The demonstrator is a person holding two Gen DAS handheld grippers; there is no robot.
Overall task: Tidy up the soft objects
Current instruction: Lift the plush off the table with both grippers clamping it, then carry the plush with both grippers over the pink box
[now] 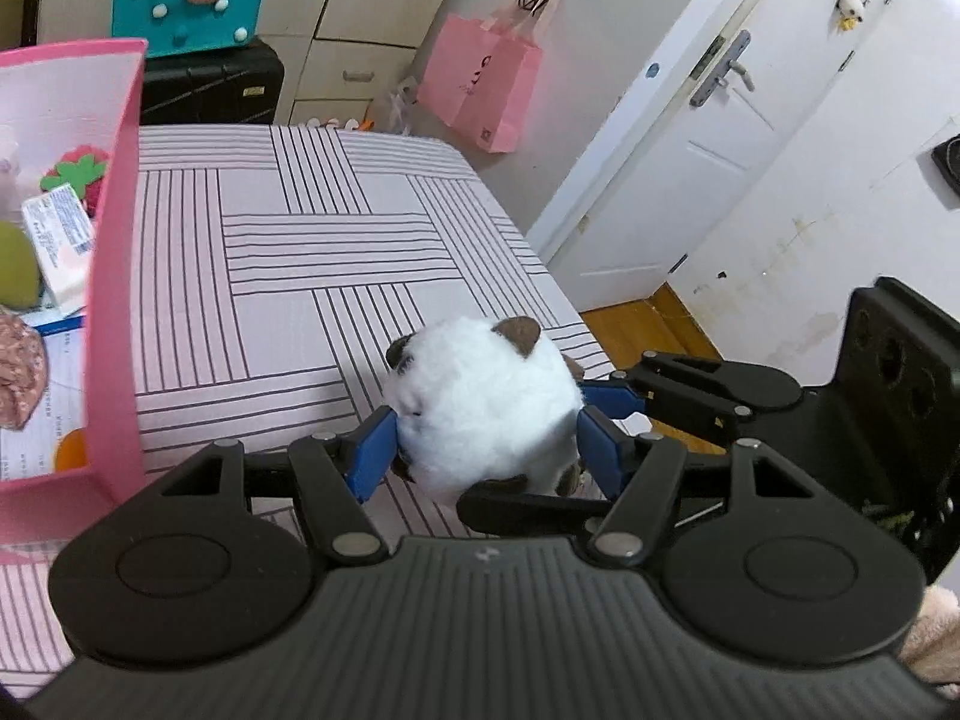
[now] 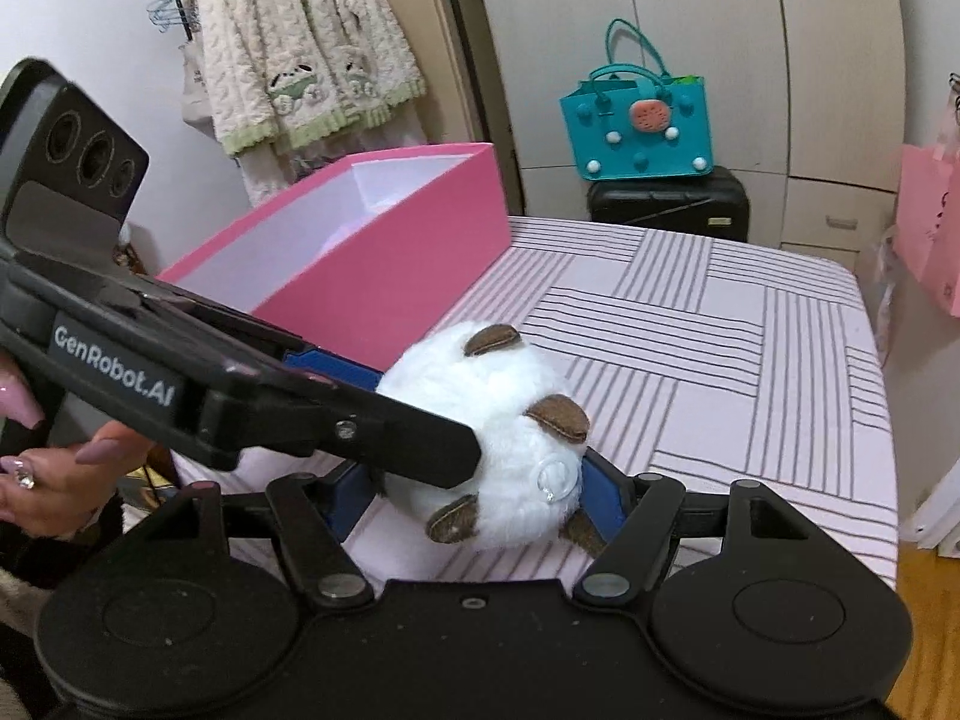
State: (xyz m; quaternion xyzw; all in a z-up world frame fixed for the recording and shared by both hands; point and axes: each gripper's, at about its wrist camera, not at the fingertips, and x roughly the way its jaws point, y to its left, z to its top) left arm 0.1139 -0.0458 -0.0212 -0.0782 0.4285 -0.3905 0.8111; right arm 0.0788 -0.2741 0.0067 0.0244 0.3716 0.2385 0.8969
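A round white plush toy (image 1: 480, 408) with brown ears is held between both grippers just over the striped bedsheet (image 1: 288, 228). My left gripper (image 1: 486, 450) is shut on it, blue pads pressed into its left and right sides. From the right, the right gripper's fingers (image 1: 618, 399) clamp the same toy. In the right wrist view the plush toy (image 2: 498, 414) fills my right gripper (image 2: 480, 498), and the left gripper's black finger (image 2: 390, 438) crosses over it from the left. An open pink box (image 1: 114, 240) (image 2: 390, 276) stands on the bed to the left.
Inside the pink box lie a strawberry plush (image 1: 78, 174), a tissue pack (image 1: 60, 240) and other soft items. A teal bag (image 2: 642, 126) sits on a black suitcase (image 2: 666, 204) beyond the bed. A pink paper bag (image 1: 480, 90) hangs near a white door (image 1: 708, 138). A person's hand (image 2: 54, 480) holds the left gripper.
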